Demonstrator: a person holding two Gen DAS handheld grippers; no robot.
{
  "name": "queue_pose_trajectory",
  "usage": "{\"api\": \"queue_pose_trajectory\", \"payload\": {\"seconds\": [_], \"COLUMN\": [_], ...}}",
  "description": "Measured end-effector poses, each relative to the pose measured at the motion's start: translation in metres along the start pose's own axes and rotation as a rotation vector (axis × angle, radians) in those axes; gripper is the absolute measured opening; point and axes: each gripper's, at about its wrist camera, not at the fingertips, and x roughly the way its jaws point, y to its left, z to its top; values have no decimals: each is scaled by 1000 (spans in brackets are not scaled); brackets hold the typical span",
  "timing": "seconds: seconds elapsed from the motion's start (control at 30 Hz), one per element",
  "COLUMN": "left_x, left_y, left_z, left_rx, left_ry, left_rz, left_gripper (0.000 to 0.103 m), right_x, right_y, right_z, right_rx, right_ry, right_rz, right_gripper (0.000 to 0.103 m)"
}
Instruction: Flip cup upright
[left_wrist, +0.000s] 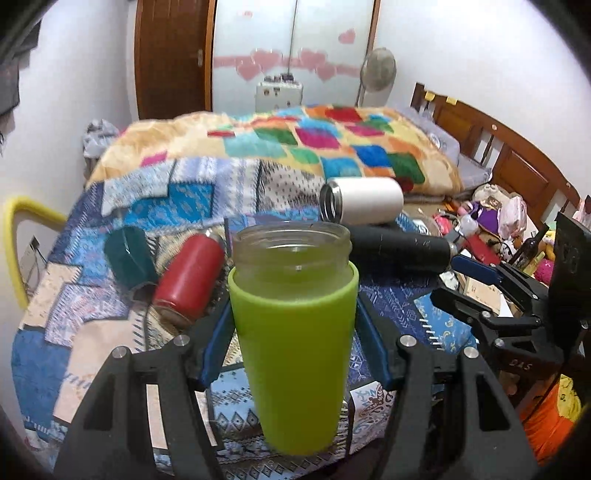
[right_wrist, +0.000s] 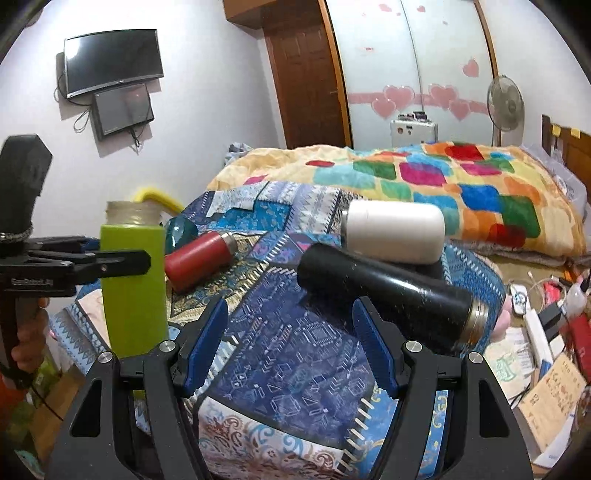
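Observation:
A green-sleeved glass cup (left_wrist: 295, 354) stands upright, mouth up, between the blue pads of my left gripper (left_wrist: 295, 325), which is shut on it. The same cup shows in the right wrist view (right_wrist: 133, 288) at the left, with the left gripper (right_wrist: 92, 258) clamped around its upper part. My right gripper (right_wrist: 291, 343) is open and empty above the blue patterned cloth (right_wrist: 295, 354), its right pad close to a black flask (right_wrist: 388, 291) lying on its side.
A red flask (left_wrist: 188, 277), a white flask (left_wrist: 364, 199) and a teal cup (left_wrist: 129, 254) lie on their sides on the patterned cloth. A colourful blanket (left_wrist: 314, 147) covers the bed behind. Clutter (right_wrist: 546, 332) lies on the floor at right.

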Motion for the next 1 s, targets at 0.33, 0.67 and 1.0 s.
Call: {"api": "queue_pose_trajectory", "payload": {"seconds": [0.33,0.67,1.0], "left_x": [-14,27,29], "left_y": [-9,-12,-26], "left_z": [17,13,5], "left_rx": [40,31,82], "left_ry": [-105,-22,-56], "left_rz": [11,-13,16], "left_gripper": [63,63,63], "right_x": [-3,1,-6], "right_y": [7,5,10], "right_z": [7,3,1], "right_rx": [-7,2,-3], "right_ry": [-29,-20,-40], "right_rz": [-2,11,10], "right_gripper": [67,67,67]}}
